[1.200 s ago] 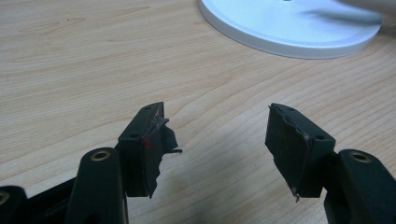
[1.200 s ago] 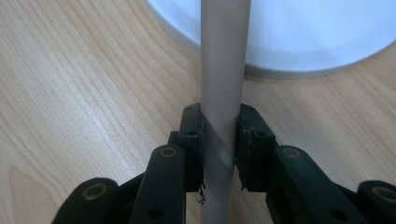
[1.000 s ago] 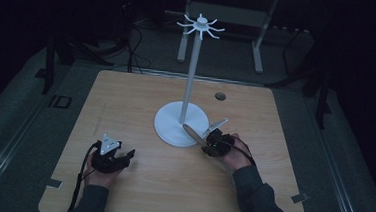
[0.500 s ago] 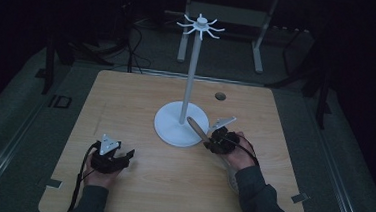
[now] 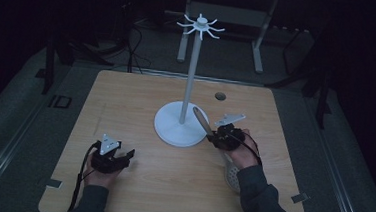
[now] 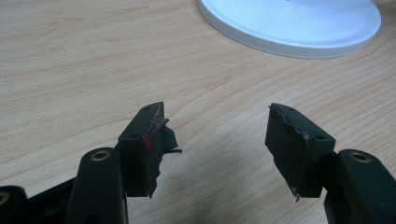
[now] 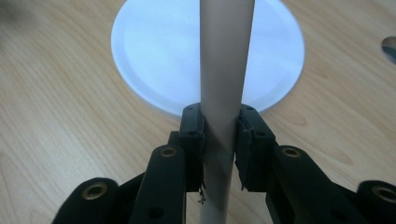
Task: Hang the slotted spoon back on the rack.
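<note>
Two grippers, right gripper [image 7: 219, 140] clamping one utensil handle [image 7: 225, 70], one white stand [image 5: 182, 123]

No legible text, label, brand name, number or sign is to be found on any surface in the three views. A small dark marking [image 5: 59, 101] is seen on the floor just beside the left edge of the wooden table [image 5: 125, 111] in the high view, but its characters cannot be made out with certainty.
</note>
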